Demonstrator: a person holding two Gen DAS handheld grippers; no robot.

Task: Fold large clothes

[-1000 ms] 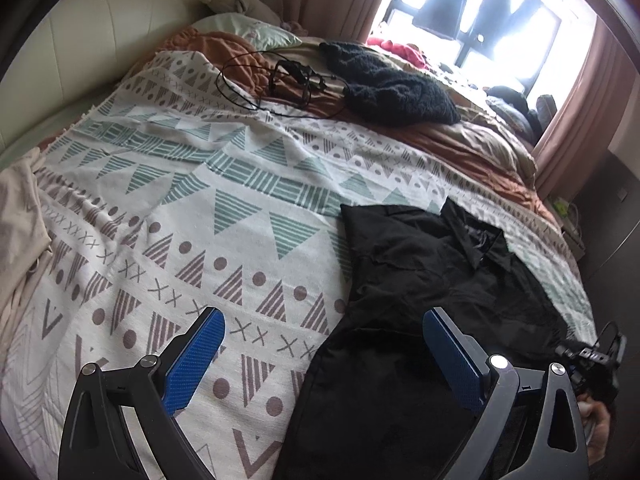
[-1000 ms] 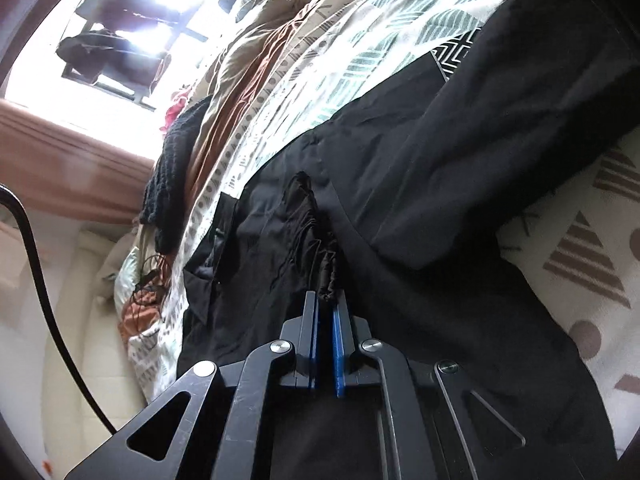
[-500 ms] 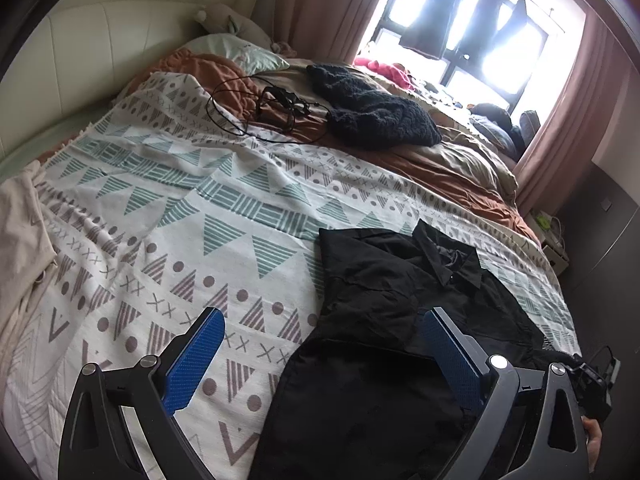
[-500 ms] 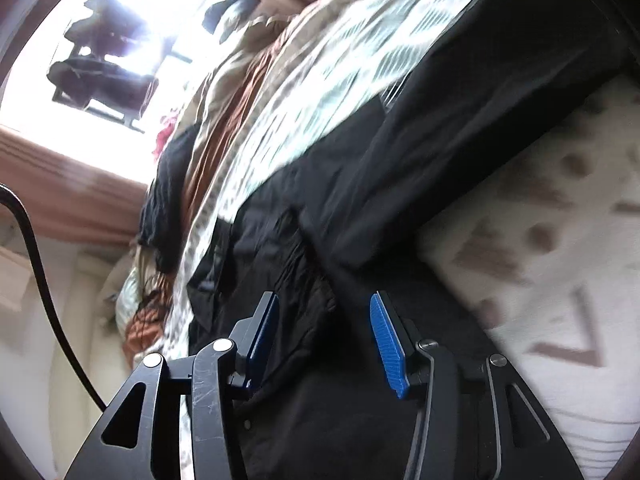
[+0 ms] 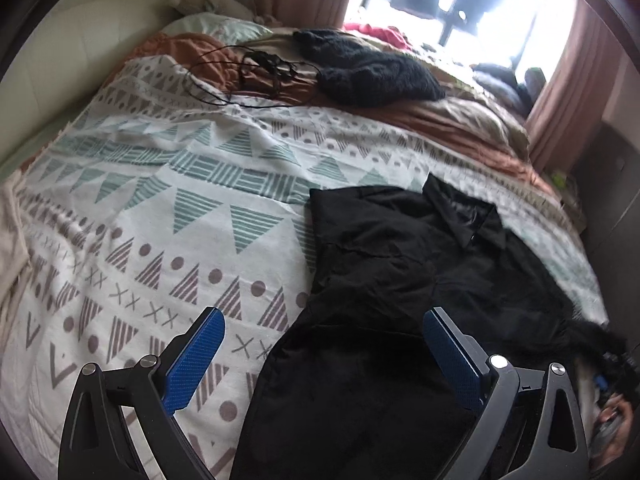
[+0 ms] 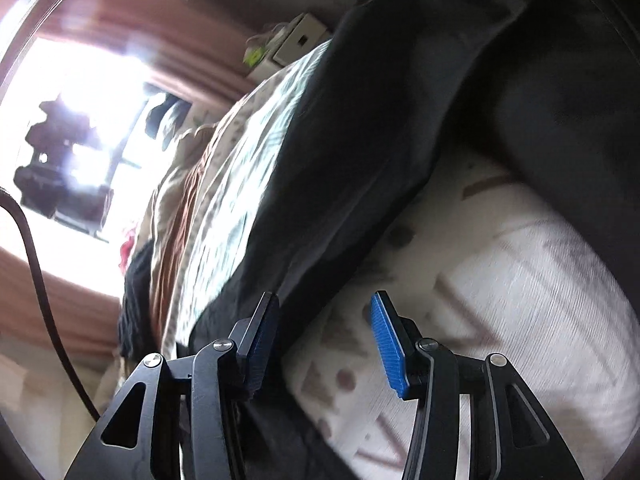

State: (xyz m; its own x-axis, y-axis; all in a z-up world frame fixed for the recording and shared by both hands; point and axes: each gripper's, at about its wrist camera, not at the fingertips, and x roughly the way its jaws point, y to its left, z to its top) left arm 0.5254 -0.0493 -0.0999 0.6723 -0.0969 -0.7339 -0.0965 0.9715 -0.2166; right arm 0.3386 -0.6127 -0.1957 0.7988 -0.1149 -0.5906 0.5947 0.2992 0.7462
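A: Light source? Both views?
B: Daylight from the window (image 5: 472, 4), blown out white; same glare in the right wrist view (image 6: 76, 128).
A: Blur?
B: Left view mostly sharp, soft at its right edge. Right view smeared throughout, bedspread (image 6: 500, 280) pattern streaked.
A: Dark areas?
B: Black shirt (image 5: 400, 280) nearly detail-free, folds barely read. Bedspread evenly lit, soft shadows only.
A: Distortion?
B: Fisheye bend, dark vignette at all corners.
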